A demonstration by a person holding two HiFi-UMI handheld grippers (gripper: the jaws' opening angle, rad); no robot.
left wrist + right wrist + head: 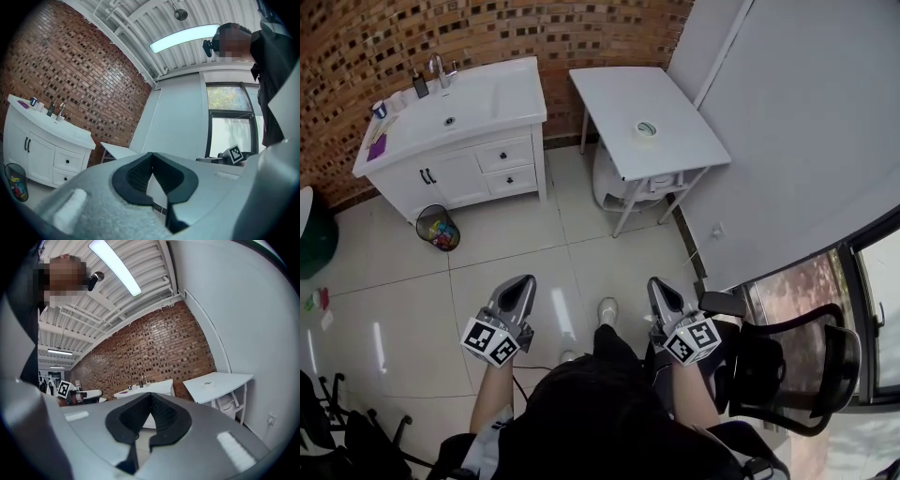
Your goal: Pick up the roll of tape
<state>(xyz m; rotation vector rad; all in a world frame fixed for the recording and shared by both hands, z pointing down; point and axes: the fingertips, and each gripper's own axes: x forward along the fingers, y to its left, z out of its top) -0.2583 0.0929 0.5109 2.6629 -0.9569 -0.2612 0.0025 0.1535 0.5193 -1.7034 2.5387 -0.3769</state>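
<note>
Tape roll (pixel 646 129) lies toward the near end of the white worktop (pixel 609 94), with both grippers well short of it. A gripper arriving unopened would likely shove the roll across the worktop rather than grasp it. Left gripper (pixel 525 281) and right gripper (pixel 655 282) both have jaws closed tip to tip, holding nothing.

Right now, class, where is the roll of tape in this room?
In the head view, the roll of tape lies on the white table at upper right, just right of the sink cabinet along the brick wall.
</note>
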